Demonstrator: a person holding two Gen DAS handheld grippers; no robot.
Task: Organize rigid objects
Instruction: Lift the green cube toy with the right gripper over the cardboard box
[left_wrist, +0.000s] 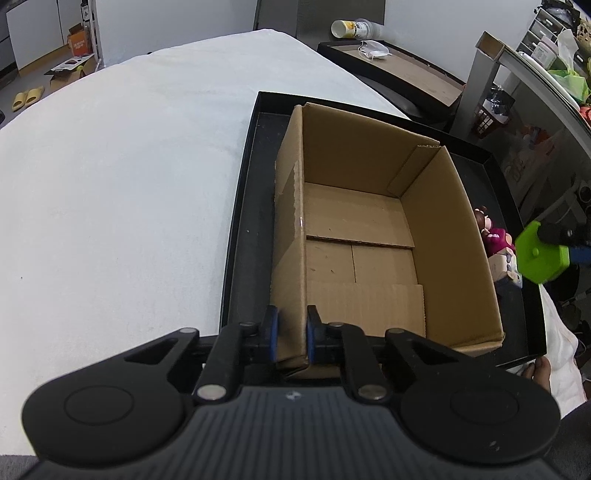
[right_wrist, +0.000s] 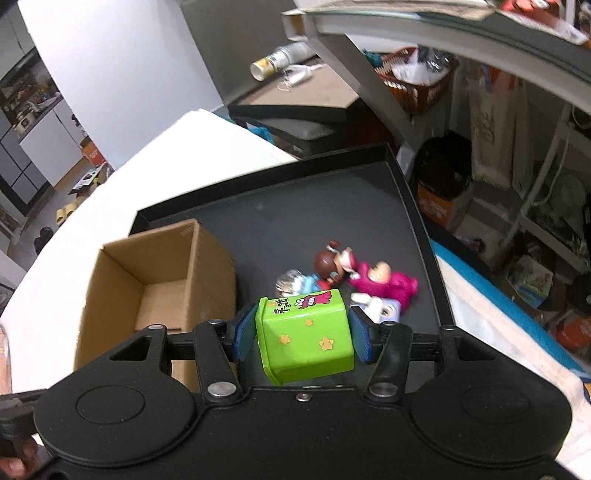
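Observation:
An open, empty cardboard box (left_wrist: 362, 236) stands in a black tray (left_wrist: 247, 206) on a white-covered table. My left gripper (left_wrist: 291, 338) is shut on the box's near left wall. My right gripper (right_wrist: 301, 334) is shut on a green hexagonal toy box (right_wrist: 304, 332) with stars and a cartoon print, held above the tray (right_wrist: 295, 206); it also shows in the left wrist view (left_wrist: 539, 254) to the right of the cardboard box. Small figurines lie in the tray right of the cardboard box (right_wrist: 155, 280): a pink one (right_wrist: 384, 280), a brown-haired one (right_wrist: 328, 262).
The white table cover (left_wrist: 118, 192) spreads left of the tray. A dark side table (left_wrist: 399, 70) with a fallen cup (left_wrist: 351, 29) stands behind. A grey shelf unit (right_wrist: 369, 85) with a red basket (right_wrist: 417, 85) and clutter is on the right.

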